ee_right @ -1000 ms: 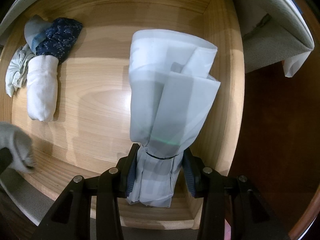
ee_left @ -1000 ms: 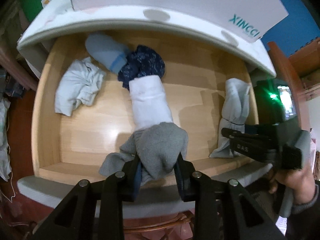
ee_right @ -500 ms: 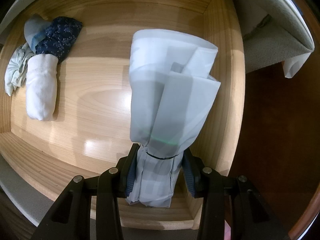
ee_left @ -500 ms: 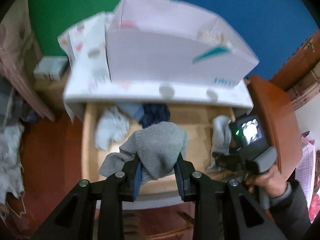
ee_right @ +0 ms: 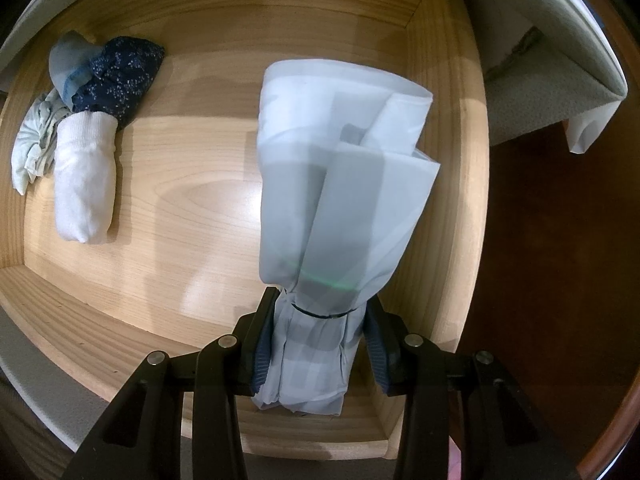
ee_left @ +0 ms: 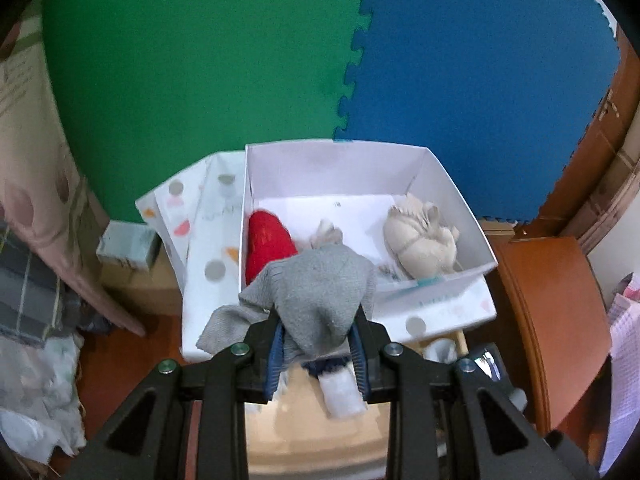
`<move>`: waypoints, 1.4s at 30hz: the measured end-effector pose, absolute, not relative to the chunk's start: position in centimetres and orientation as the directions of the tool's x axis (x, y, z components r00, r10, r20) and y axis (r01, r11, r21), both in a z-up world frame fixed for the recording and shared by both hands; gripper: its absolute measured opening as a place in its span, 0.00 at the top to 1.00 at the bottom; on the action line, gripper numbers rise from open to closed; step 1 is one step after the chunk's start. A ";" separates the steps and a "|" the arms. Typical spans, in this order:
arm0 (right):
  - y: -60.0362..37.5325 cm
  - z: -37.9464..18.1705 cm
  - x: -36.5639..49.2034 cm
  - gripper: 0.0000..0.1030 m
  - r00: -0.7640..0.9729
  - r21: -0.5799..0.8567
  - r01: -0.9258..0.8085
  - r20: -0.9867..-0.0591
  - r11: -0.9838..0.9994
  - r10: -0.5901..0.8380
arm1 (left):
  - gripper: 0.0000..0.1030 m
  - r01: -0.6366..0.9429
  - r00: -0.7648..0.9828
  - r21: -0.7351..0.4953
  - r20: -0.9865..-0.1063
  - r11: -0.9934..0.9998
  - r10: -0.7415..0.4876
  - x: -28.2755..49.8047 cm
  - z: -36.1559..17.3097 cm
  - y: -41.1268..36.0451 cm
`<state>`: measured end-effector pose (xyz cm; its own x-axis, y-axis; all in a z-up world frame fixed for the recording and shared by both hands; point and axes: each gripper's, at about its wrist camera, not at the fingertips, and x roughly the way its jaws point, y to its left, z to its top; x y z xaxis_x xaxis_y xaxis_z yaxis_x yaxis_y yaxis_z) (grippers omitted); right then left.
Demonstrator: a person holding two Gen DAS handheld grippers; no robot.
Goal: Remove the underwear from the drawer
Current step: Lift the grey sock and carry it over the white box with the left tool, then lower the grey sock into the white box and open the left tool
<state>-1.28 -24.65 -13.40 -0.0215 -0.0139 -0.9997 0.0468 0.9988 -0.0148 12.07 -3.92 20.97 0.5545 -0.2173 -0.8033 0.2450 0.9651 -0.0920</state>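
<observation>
My left gripper (ee_left: 317,354) is shut on grey underwear (ee_left: 320,300) and holds it high, in front of a white box (ee_left: 452,280). The box holds a red roll (ee_left: 268,242) and a cream bundle (ee_left: 422,242). My right gripper (ee_right: 318,350) is shut on pale blue folded underwear (ee_right: 340,208) inside the wooden drawer (ee_right: 180,208), near its right wall. A white roll (ee_right: 86,188), a dark blue patterned roll (ee_right: 120,72) and a pale crumpled piece (ee_right: 34,148) lie at the drawer's left.
The drawer shows below the left gripper (ee_left: 312,436). Green (ee_left: 200,80) and blue (ee_left: 480,80) foam mats stand behind the box. A brown chair (ee_left: 556,320) is at the right. Cloth and clutter (ee_left: 36,380) lie on the floor at the left.
My left gripper has lifted the grey underwear up out of the drawer to the level of the white box. The right gripper and its pale blue underwear have stayed put.
</observation>
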 end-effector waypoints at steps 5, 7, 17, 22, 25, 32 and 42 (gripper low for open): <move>-24.7 -13.3 -1.2 0.63 -0.021 -0.010 0.049 -1.000 0.999 -0.009 | 0.72 0.233 0.559 -0.087 -0.803 0.969 -0.207 16.5 20.3 -4.6; -24.7 -13.3 -1.2 0.63 -0.021 -0.011 0.050 -1.000 0.999 -0.010 | 0.72 0.224 0.555 -0.083 -0.808 0.971 -0.197 17.8 19.5 -4.9; -24.6 -13.3 -1.1 0.63 -0.026 -0.010 0.047 -1.000 0.999 -0.009 | 0.71 0.221 0.493 -0.051 -0.856 0.974 -0.157 21.6 13.6 -5.7; -24.5 -13.4 -1.0 0.63 -0.028 -0.013 0.046 -1.000 0.999 -0.012 | 0.66 0.229 0.502 -0.029 -0.853 0.973 -0.143 21.4 13.1 -5.9; -24.4 -13.4 -1.0 0.63 -0.029 -0.016 0.049 -0.999 0.999 -0.014 | 0.65 0.215 0.497 -0.033 -0.857 0.976 -0.138 21.4 13.5 -5.9; -24.4 -13.5 -0.9 0.63 -0.031 -0.019 0.051 -0.999 0.998 -0.018 | 0.58 0.214 0.510 -0.034 -0.849 0.976 -0.142 20.1 14.9 -5.5; -24.1 -13.9 -0.7 0.63 -0.034 -0.025 0.058 -0.999 0.998 -0.023 | 0.56 0.235 0.538 -0.018 -0.830 0.972 -0.145 16.7 17.1 -3.8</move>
